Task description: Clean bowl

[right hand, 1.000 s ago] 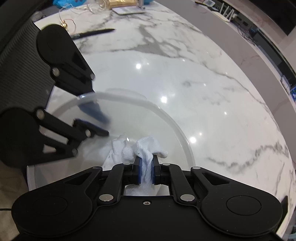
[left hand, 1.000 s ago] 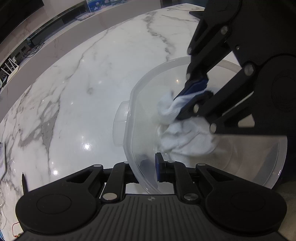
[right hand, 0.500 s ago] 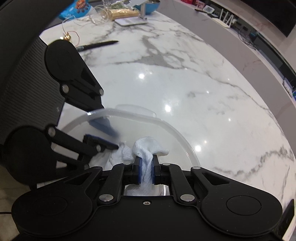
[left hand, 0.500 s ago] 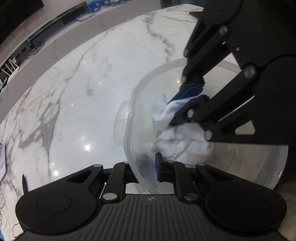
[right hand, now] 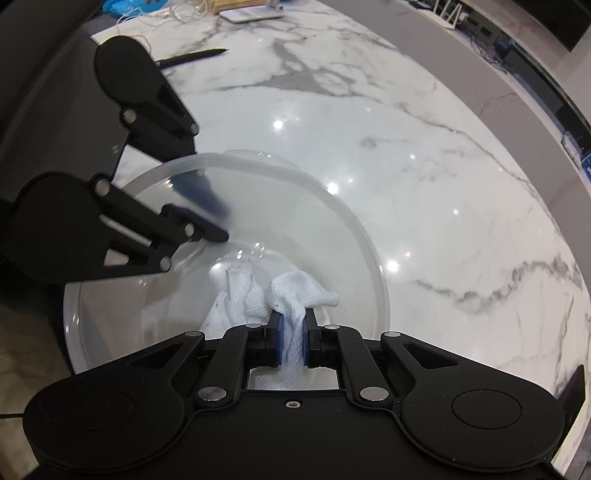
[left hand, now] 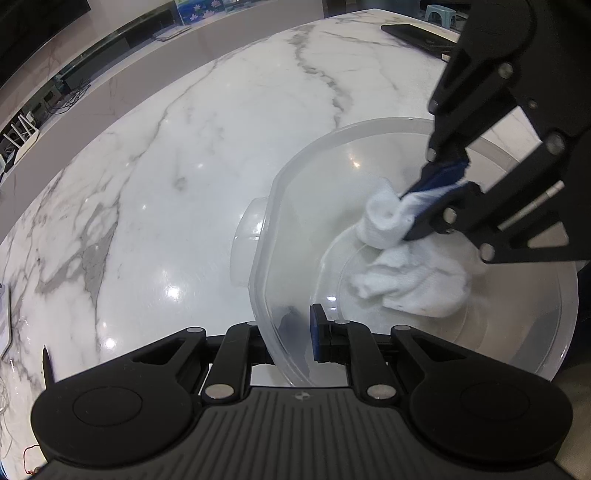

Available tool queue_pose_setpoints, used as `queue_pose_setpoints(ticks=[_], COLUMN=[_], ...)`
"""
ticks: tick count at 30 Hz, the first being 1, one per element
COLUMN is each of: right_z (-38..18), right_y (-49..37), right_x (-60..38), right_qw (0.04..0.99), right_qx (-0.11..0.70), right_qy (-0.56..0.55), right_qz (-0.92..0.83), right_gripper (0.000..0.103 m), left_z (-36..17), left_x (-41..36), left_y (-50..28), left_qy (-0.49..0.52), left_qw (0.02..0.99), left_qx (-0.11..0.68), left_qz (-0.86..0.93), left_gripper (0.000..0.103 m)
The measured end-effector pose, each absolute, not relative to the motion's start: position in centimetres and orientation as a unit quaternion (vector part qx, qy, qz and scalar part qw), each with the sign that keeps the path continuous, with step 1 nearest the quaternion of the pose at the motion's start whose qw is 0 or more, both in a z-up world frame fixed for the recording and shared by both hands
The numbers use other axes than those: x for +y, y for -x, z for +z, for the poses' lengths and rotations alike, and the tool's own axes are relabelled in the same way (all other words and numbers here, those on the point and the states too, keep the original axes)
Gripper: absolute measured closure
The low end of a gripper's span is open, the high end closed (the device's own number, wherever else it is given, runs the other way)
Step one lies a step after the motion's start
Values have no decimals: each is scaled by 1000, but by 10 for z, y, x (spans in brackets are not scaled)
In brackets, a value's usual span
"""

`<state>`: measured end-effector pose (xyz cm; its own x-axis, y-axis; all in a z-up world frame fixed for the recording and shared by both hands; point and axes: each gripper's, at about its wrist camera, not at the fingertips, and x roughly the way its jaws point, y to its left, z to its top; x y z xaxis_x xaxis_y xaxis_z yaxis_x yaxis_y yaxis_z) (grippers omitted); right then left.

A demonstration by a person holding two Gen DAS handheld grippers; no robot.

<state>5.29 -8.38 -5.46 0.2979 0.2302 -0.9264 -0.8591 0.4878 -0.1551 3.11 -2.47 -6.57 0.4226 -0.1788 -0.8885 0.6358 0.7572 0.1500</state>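
left claw [left hand: 299, 334]: clamped on the near wall of the clear bowl [left hand: 280, 192], one pad inside, the other outside
right claw [right hand: 291, 341]: pinched tight on a white cloth [right hand: 295, 295], wad bunched just ahead of the tips
cloth: pressed onto the bowl's bottom
bowl: sits on the marble table [left hand: 166, 166]
pen [right hand: 192, 57]: far off past the left claw

looks like a home living/dining area. glossy white marble tabletop with grey veining [left hand: 184, 177], ceiling lights reflecting off it. beyond the edge: long low dark tv-style cabinet [left hand: 96, 70] with cables, and a white wifi router with upright antennas [left hand: 20, 134]. tabletop clutter: black pen [right hand: 192, 57], tangled white cord [right hand: 177, 14], flat white device [right hand: 251, 14].
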Motion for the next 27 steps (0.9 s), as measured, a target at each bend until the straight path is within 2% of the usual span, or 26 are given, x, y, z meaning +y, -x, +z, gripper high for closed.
queue_pose_setpoints(ticks=[10, 27], right_z=[-56, -59], right_y=[-42, -59], right_x=[-81, -73], right_qw=[707, 738], right_qx=[473, 456], right_qy=[337, 330], right_qz=[405, 372], right_gripper=[95, 95], left_z=[-66, -67], left_x=[-25, -25], left_y=[-31, -33], left_qy=[-241, -241], left_qw=[809, 810], left_qx=[474, 473], left_qz=[-251, -250], left_gripper=[91, 91])
